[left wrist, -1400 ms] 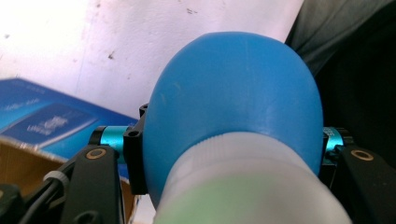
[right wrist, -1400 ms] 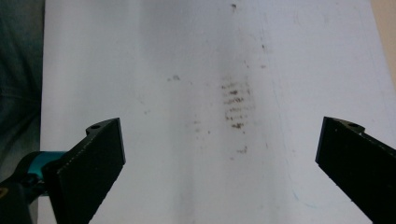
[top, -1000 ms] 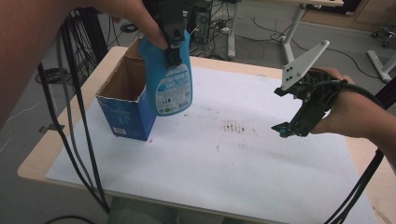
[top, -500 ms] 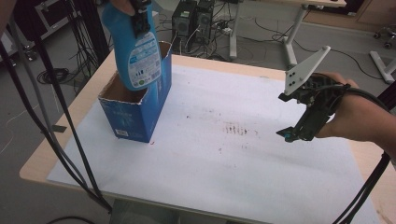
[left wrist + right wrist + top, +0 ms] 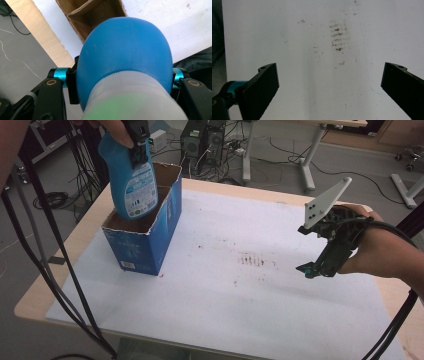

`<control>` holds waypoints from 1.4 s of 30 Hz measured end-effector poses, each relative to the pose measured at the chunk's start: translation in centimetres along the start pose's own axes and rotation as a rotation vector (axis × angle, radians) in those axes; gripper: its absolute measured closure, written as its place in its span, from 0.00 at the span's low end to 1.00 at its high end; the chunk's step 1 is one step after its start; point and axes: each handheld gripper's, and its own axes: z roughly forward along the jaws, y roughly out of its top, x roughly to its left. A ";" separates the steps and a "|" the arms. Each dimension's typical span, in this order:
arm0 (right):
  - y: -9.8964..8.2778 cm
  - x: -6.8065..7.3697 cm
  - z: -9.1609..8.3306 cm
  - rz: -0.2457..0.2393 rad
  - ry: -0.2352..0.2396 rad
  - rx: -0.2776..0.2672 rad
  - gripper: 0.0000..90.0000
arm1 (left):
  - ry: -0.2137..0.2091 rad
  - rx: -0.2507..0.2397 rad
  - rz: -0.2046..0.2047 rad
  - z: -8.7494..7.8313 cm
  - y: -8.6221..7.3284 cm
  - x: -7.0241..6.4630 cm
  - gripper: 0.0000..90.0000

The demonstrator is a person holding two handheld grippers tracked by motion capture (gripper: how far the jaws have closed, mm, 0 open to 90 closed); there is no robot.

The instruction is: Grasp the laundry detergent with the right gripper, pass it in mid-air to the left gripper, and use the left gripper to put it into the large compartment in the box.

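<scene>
On the near side of the table: we see the white sheet (image 5: 225,295) lying bare in front of us, a patch of brownish smudges (image 5: 252,260) near its middle.
Right gripper: our right gripper (image 5: 311,268) hangs over the right part of the sheet, jaws spread wide with nothing between them; in the right gripper view the same smudges (image 5: 338,37) lie on the sheet beyond them.
Further left: the blue carton (image 5: 145,232) stands upright near the table's left edge, top open, brown inside.
Bottle: the blue bottle (image 5: 131,180) hangs upright with its base dipping into the carton's mouth.
Left gripper: our left gripper (image 5: 136,142) is clamped on the bottle's upper part near the shoulder; in the left gripper view the two jaws press either side of the blue body (image 5: 125,52), just below the pale cap (image 5: 132,100).
Handling: we judge the bottle a stiff plastic shell, smooth and rather slippery; how full it is we cannot tell, so its weight stays open.
Where to grip: the narrow upper part suits the jaws best, as the wide body below would swing less from there.
Beyond the table: desk legs (image 5: 307,157) and cables on the floor.
</scene>
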 end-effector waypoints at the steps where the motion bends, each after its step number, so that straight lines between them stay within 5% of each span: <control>1: 0.0 0.0 0.1 0.000 0.002 -0.001 0.01 | 0.000 0.003 0.010 0.5 0.1 0.1 0.43; 8: 0.3 0.1 0.6 0.006 0.013 0.017 0.01 | -0.003 0.016 0.098 4.5 0.5 0.4 0.43; 17: 0.3 0.1 1.1 0.014 0.021 0.031 0.01 | -0.018 0.042 0.287 9.7 1.0 0.6 0.43; 19: 0.3 0.1 1.3 0.014 0.021 0.031 0.01 | -0.021 0.032 0.306 10.6 1.1 0.6 0.43; 28: 0.2 0.0 1.8 0.021 0.033 0.041 0.01 | -0.006 0.041 0.507 14.0 1.3 0.3 0.43; 32: 0.1 0.0 2.0 0.023 0.036 0.042 0.01 | -0.007 0.047 0.545 15.1 1.4 0.3 0.43; 42: -0.4 0.0 2.7 0.033 0.045 0.040 0.01 | -0.029 0.045 0.542 15.1 1.3 0.6 0.42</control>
